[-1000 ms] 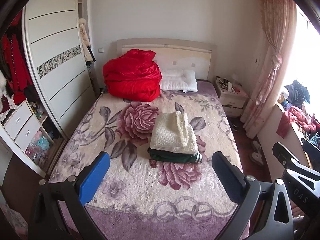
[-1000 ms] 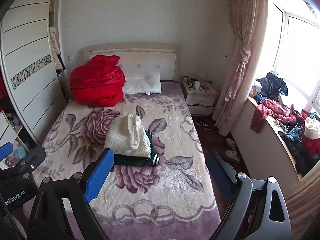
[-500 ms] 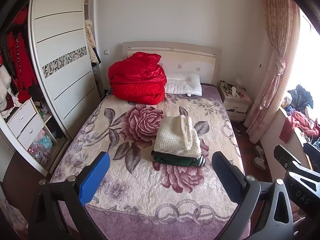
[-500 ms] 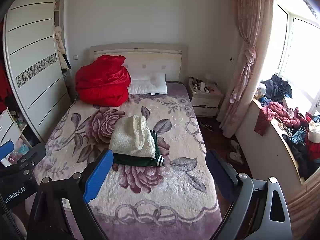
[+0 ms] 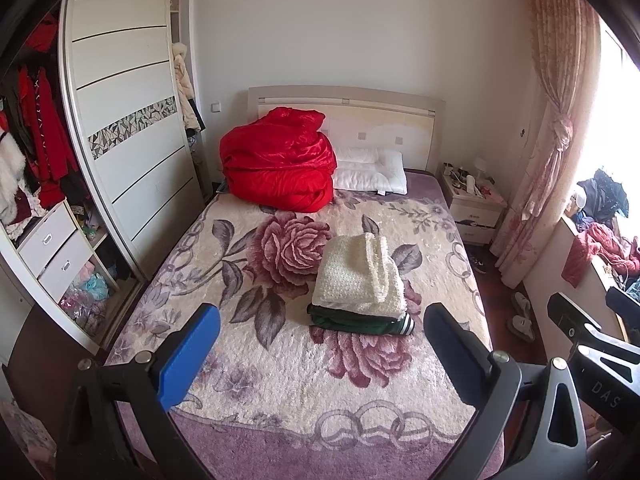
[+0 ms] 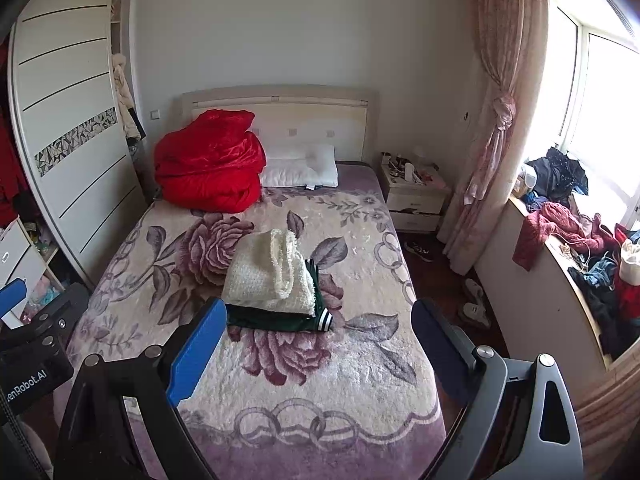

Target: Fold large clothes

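A folded cream knit garment [image 5: 358, 276] lies on a folded dark green garment [image 5: 356, 321] in the middle of the bed [image 5: 280, 392]. The stack also shows in the right wrist view: cream [image 6: 270, 276], green [image 6: 280, 319]. My left gripper [image 5: 320, 344] is open and empty, held back above the foot of the bed. My right gripper [image 6: 316, 344] is open and empty, also above the foot of the bed, to the right of the left one.
A red quilt [image 5: 278, 164] and a white pillow [image 5: 370, 174] lie at the headboard. A wardrobe [image 5: 120, 128] stands left, a nightstand [image 5: 474, 208] and curtain [image 5: 548, 132] right. A heap of clothes [image 6: 576, 240] covers the window ledge.
Both grippers have drawn back and tilted up a little, so the bed and the stack sit slightly lower and farther in view. Both grippers stay open. The clothes have not moved.
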Action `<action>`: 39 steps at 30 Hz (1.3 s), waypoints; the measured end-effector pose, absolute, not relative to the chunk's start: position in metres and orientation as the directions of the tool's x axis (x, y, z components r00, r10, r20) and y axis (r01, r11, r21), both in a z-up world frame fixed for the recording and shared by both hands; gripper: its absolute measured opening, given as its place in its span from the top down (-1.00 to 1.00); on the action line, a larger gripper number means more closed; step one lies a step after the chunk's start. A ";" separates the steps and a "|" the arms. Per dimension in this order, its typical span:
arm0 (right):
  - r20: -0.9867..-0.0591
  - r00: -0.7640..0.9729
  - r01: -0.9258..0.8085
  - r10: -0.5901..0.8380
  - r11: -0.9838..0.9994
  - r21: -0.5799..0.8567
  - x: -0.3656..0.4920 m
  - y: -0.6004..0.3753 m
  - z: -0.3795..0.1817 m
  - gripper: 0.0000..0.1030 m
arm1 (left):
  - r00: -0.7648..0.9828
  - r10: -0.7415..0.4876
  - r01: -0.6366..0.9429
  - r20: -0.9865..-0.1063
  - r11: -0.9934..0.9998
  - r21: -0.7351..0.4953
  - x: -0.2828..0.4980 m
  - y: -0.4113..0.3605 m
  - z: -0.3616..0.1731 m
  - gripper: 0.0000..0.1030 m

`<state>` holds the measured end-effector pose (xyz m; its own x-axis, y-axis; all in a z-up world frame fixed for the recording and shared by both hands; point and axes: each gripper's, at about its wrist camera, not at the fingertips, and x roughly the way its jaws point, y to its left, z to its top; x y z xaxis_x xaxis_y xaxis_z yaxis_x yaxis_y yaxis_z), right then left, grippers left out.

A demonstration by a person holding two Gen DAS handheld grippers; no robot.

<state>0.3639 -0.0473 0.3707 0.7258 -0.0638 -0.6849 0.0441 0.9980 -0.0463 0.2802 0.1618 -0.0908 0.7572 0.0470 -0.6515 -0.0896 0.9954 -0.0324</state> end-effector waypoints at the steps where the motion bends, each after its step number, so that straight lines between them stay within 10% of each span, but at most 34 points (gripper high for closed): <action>1: -0.684 0.727 0.042 -0.063 0.998 -0.047 0.363 -0.047 0.371 -0.85 | 0.758 0.048 -0.091 -0.650 0.995 -0.033 0.280 0.162 -0.090 -1.00; 39: -0.663 0.748 0.010 -0.040 0.999 -0.049 0.369 -0.046 0.382 -0.88 | 0.767 0.069 -0.105 -0.637 0.994 -0.019 0.281 0.158 -0.082 -1.00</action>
<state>0.3688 -0.0456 0.3818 0.7477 -0.0397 -0.6628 0.0098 0.9988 -0.0488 0.2809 0.1576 -0.0823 0.7674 0.0690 -0.6374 -0.1048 0.9943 -0.0186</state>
